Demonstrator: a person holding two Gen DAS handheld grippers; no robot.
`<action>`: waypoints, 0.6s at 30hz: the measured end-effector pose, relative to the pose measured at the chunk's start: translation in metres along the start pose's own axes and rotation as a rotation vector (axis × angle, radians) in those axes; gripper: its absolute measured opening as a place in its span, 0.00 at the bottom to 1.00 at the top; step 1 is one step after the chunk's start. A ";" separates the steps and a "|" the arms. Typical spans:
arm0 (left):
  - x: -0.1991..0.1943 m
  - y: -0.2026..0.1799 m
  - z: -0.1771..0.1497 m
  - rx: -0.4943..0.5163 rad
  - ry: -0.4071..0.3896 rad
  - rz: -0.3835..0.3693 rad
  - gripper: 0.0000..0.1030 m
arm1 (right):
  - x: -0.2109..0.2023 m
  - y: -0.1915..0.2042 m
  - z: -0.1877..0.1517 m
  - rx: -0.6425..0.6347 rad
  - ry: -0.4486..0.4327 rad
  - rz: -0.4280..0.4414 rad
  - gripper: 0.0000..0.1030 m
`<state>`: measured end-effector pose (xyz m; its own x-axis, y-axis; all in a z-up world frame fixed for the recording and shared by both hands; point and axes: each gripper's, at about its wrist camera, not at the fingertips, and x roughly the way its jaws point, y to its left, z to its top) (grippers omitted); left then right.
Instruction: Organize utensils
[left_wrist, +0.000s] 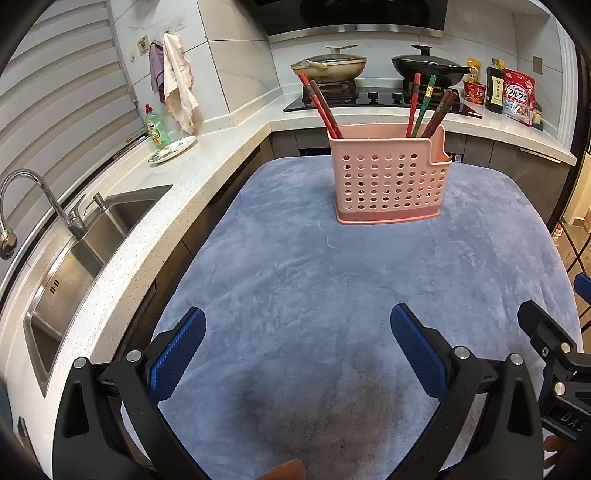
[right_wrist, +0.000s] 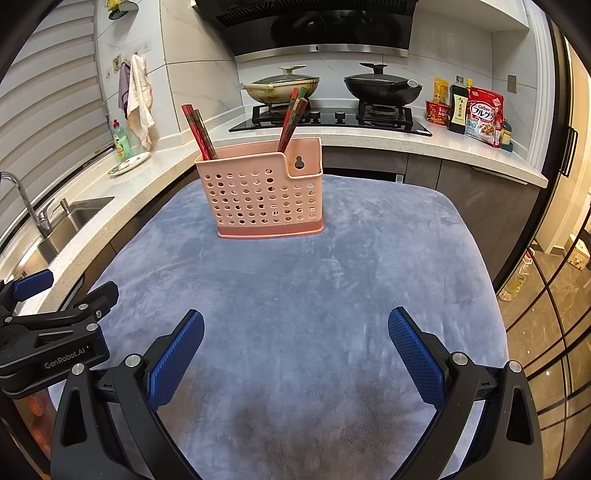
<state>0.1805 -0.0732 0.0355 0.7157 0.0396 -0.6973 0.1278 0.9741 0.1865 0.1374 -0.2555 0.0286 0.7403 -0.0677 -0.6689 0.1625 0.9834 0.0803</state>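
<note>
I hold my left tool and my right tool low over the near end of the tabletop, each with its ribbed blue pads spread wide apart and nothing between them. The tabletop is covered with a soft grey-blue plush cloth, its nap brushed in patches, and I see nothing lying loose on it.

The pink perforated plastic utensil holder stands upright at the far end, well apart from both tools. Lacquered red and dark chopsticks lean in two bunches, one in the left end and one in the right end.

I judge the sorting done or nearly so. If I regroup a bunch, I would come down from above, pinch the thin sticks near their tops, and lift straight. The holder looks light and its walls thin, so a sideways pull could tip it; my other tool could steady its rim.
</note>
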 end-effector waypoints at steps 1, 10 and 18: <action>-0.001 -0.001 0.001 0.002 0.000 0.000 0.93 | 0.000 0.000 0.000 0.001 0.001 0.001 0.93; -0.001 -0.002 0.001 0.003 0.000 -0.002 0.93 | 0.001 -0.002 0.000 0.003 0.004 0.000 0.93; -0.001 -0.005 0.002 0.006 -0.003 -0.009 0.93 | 0.003 -0.002 0.000 0.001 0.010 0.000 0.93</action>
<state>0.1801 -0.0786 0.0369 0.7163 0.0301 -0.6972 0.1383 0.9731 0.1841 0.1397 -0.2579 0.0261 0.7334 -0.0659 -0.6766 0.1631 0.9833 0.0810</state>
